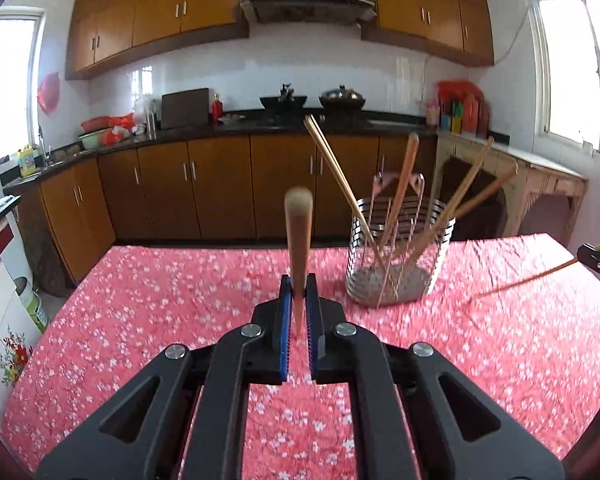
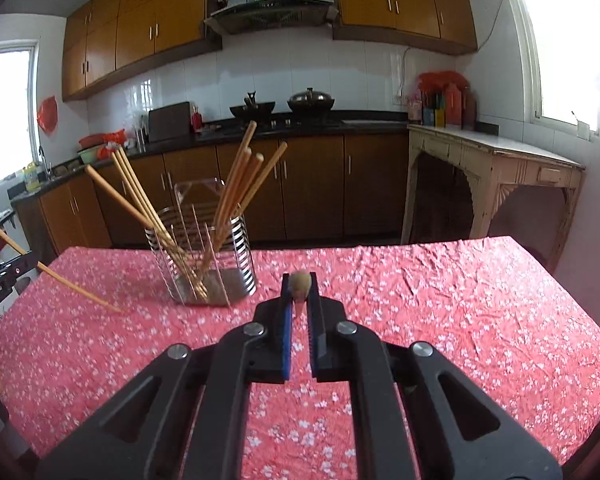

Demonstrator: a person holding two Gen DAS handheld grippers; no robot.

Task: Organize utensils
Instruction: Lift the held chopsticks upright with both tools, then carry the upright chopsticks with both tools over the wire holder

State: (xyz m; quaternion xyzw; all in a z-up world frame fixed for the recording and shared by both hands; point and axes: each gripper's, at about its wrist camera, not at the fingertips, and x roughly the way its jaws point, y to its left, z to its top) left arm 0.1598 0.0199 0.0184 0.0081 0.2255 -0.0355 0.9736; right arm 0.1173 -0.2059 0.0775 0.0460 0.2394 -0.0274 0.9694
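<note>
My left gripper (image 1: 299, 286) is shut on a wooden chopstick (image 1: 299, 236) whose blunt end points up toward the camera. My right gripper (image 2: 299, 285) is shut on another wooden chopstick (image 2: 300, 282), seen end-on. A slotted steel utensil holder (image 1: 400, 254) stands on the table with several chopsticks leaning in it, ahead and right of my left gripper. In the right wrist view the holder (image 2: 208, 256) is ahead and to the left. Each view shows the other gripper's chopstick slanting down over the table: at the right edge of the left wrist view (image 1: 524, 282) and at the left of the right wrist view (image 2: 72, 286).
The table carries a red floral cloth (image 1: 160, 312), also shown in the right wrist view (image 2: 440, 312). Kitchen cabinets and a dark counter with woks (image 1: 284, 100) run behind. A pale wooden side table (image 2: 496, 160) stands at the far right.
</note>
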